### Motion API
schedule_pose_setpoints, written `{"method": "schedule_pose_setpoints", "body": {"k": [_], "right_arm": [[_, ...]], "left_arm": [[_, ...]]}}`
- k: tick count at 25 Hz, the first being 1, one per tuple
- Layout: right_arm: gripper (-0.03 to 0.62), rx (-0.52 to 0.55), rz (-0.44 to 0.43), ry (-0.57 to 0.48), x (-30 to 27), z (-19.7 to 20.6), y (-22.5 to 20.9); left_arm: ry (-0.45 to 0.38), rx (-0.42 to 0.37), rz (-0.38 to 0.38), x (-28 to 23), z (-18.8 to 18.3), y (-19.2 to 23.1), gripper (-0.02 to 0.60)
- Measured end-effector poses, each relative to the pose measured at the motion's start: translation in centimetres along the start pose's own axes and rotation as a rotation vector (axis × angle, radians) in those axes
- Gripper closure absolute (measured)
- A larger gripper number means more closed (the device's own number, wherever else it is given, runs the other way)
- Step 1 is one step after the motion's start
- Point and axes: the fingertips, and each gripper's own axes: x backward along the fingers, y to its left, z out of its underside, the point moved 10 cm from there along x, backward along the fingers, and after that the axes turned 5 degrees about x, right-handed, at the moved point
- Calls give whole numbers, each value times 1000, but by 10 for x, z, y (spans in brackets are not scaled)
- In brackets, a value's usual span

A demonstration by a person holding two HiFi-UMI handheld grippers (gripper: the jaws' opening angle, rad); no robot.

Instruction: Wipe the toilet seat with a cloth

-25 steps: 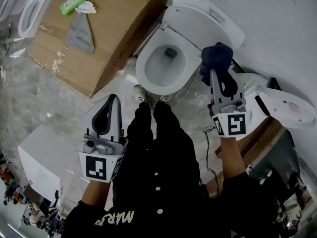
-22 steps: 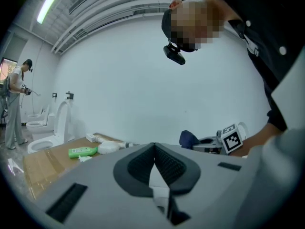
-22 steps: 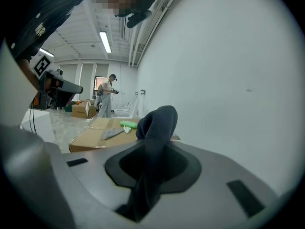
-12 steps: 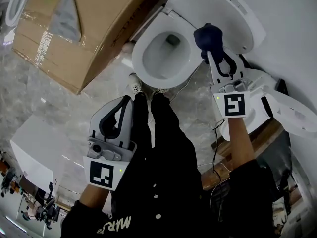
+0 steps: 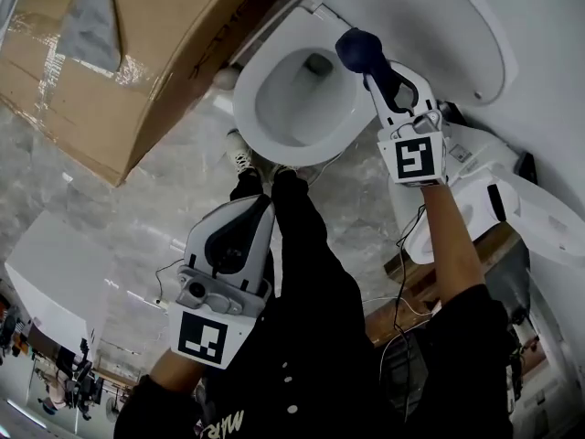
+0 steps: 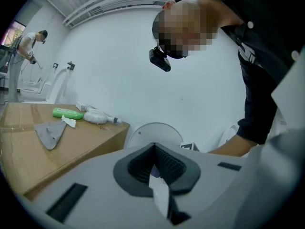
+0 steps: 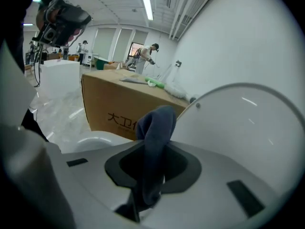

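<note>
The toilet fills the head view at 12 o'clock. Its lid (image 5: 430, 16) is raised and its white seat (image 5: 249, 124) lies flat around the bowl. A cardboard box (image 5: 174, 44) sits on the floor at 10 o'clock.

The left tool (image 5: 259, 210) hangs at 7 o'clock beside the person's legs, with its jaws together on nothing. The right tool (image 5: 375, 76) reaches in from 2 o'clock, clamped on a dark blue cloth (image 5: 358, 48). The cloth bunches out past the tool's tips over the seat's rim, at about 2 o'clock of the bowl. No view settles whether it touches the seat yet.

The cloth looks soft, light and limp, and it droops over the jaws in the right gripper view (image 7: 155, 142). Gripped by its middle fold, as it is now, it leaves a padded wad ahead of the tips to press down. The glazed seat is probably slick, so light pressure should let the cloth slide.

A second ago the cloth was off to the right, clear of the seat. It has since been carried inward onto the rim. The left tool has stayed low and idle.
</note>
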Motion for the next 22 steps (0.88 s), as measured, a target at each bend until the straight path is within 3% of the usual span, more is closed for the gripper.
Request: {"method": "schedule_pose_setpoints", "body": {"k": [6, 11, 22], "right_arm": [[521, 43, -26, 42, -37, 30, 19], [521, 152, -57, 92, -68, 53, 32], [520, 637, -131, 266, -128, 100, 63]], "left_arm": [[-4, -4, -26, -6, 18, 13, 571], [-18, -13, -19, -13, 28, 22, 571], [-15, 2, -10, -15, 50, 26, 571]]}}
